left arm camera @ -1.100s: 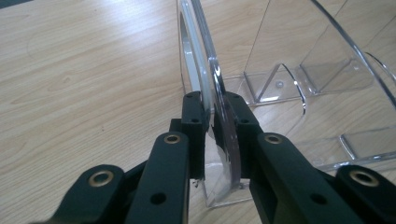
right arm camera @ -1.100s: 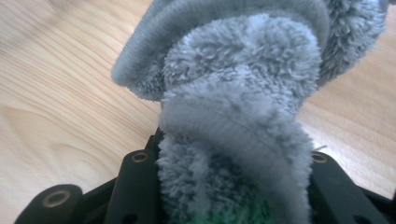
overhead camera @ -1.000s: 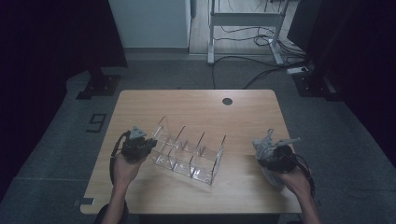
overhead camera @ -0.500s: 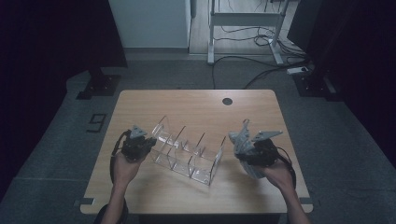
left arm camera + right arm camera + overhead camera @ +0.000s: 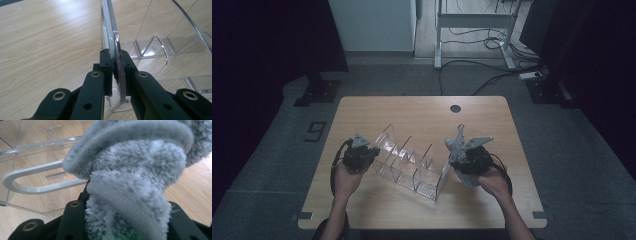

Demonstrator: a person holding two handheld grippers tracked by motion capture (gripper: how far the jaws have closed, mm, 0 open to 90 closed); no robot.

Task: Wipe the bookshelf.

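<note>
We see a clear, colourless acrylic divider rack [image 5: 409, 162]; its thick panel edges catch the light as whitish lines, and one rounded rim looks milky white in the right gripper view [image 5: 37, 178]. Our pale, light-brown wooden table [image 5: 412, 112] carries a fine straight grain and one small dark round hole [image 5: 455, 108]. The fluffy grey microfibre cloth [image 5: 135, 177] is an even mid-grey, with a trace of green low down. Both our grippers, the left [image 5: 117, 63] and the right [image 5: 460, 145], are black, with brass-coloured rivets and grey top plates. The floor [image 5: 592, 165] is dull grey.
</note>
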